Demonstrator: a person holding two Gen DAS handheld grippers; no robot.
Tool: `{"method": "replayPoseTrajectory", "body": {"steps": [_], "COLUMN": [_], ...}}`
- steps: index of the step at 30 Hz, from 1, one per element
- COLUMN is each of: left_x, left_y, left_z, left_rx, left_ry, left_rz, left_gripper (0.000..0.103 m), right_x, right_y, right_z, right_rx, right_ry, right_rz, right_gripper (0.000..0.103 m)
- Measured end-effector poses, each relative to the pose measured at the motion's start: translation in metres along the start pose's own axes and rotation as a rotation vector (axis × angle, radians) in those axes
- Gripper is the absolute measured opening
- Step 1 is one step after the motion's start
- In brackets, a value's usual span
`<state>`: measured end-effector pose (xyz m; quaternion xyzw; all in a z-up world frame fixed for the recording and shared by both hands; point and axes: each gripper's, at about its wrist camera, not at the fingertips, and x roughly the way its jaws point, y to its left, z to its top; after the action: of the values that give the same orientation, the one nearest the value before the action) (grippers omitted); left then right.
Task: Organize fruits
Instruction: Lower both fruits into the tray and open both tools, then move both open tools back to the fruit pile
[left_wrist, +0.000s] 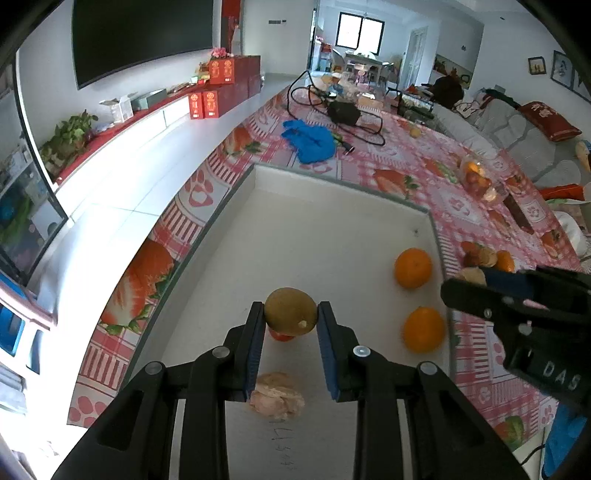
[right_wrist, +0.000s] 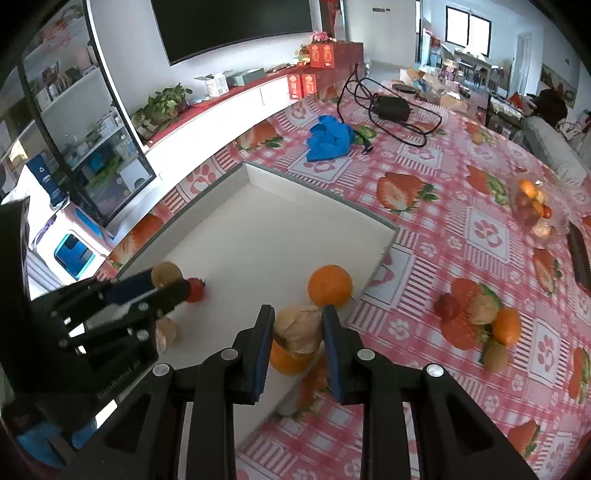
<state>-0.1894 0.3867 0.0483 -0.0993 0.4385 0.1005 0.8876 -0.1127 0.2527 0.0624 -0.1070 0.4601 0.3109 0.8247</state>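
My left gripper is shut on a brown kiwi and holds it over the white tray, above a small red fruit. Two oranges lie at the tray's right side, and a papery husked fruit lies near me. My right gripper is shut on a tan husked fruit, over the tray's right edge above an orange. Another orange sits just beyond. Loose fruit lies on the tablecloth to the right.
A blue cloth, a black box with cables and a clear bag of fruit lie on the strawberry tablecloth beyond the tray. A dark flat object is at the right. A TV cabinet runs along the left.
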Motion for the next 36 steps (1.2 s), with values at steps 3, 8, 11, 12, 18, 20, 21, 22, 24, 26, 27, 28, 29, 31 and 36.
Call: {"method": "replayPoseTrajectory", "body": {"steps": [3, 8, 11, 12, 18, 20, 21, 22, 24, 26, 27, 28, 29, 31, 36], "left_x": [0.005, 0.01, 0.01, 0.01, 0.006, 0.004, 0.004, 0.003, 0.001, -0.001, -0.003, -0.006, -0.007, -0.011, -0.017], "left_y": [0.004, 0.007, 0.008, 0.008, 0.012, 0.011, 0.011, 0.011, 0.009, 0.007, 0.005, 0.003, 0.001, -0.005, -0.02], "left_z": [-0.002, -0.006, -0.008, -0.008, -0.011, -0.011, -0.011, -0.011, -0.01, -0.01, -0.01, -0.01, -0.01, -0.01, -0.01], "left_rx": [-0.006, -0.003, 0.001, 0.001, -0.027, -0.029, -0.029, -0.029, -0.027, -0.022, -0.018, -0.014, -0.01, 0.002, 0.026], "left_ry": [0.011, 0.02, 0.015, 0.017, -0.004, -0.005, -0.004, -0.004, -0.004, -0.005, -0.007, -0.011, -0.013, -0.016, -0.01], "left_rz": [0.003, 0.006, 0.008, 0.007, 0.034, 0.041, 0.042, 0.042, 0.046, 0.05, 0.052, 0.052, 0.052, 0.052, 0.041], "left_gripper": [0.031, 0.031, 0.033, 0.039, 0.078, 0.079, 0.079, 0.079, 0.08, 0.08, 0.08, 0.081, 0.081, 0.082, 0.082], "right_x": [0.011, 0.026, 0.035, 0.037, 0.038, 0.035, 0.032, 0.028, 0.021, 0.016, 0.013, 0.011, 0.008, 0.001, -0.014], "right_y": [0.0, 0.004, 0.008, 0.009, 0.013, 0.014, 0.014, 0.013, 0.013, 0.011, 0.008, 0.006, 0.002, -0.007, -0.028], "right_z": [0.006, 0.011, 0.009, 0.008, 0.007, 0.007, 0.007, 0.007, 0.007, 0.007, 0.006, 0.006, 0.005, 0.001, -0.012], "right_rx": [0.029, 0.049, 0.05, 0.049, 0.029, 0.019, 0.021, 0.024, 0.021, 0.022, 0.03, 0.036, 0.045, 0.064, 0.065], "right_ry": [0.02, 0.05, 0.075, 0.084, 0.094, 0.089, 0.077, 0.059, 0.043, 0.036, 0.032, 0.03, 0.025, 0.005, -0.029], "right_rz": [0.024, 0.054, 0.067, 0.071, 0.071, 0.069, 0.067, 0.06, 0.052, 0.046, 0.042, 0.04, 0.034, 0.004, -0.098], "right_gripper": [0.028, 0.028, 0.028, 0.028, 0.029, 0.052, 0.076, 0.081, 0.081, 0.081, 0.081, 0.081, 0.083, 0.103, 0.103]}}
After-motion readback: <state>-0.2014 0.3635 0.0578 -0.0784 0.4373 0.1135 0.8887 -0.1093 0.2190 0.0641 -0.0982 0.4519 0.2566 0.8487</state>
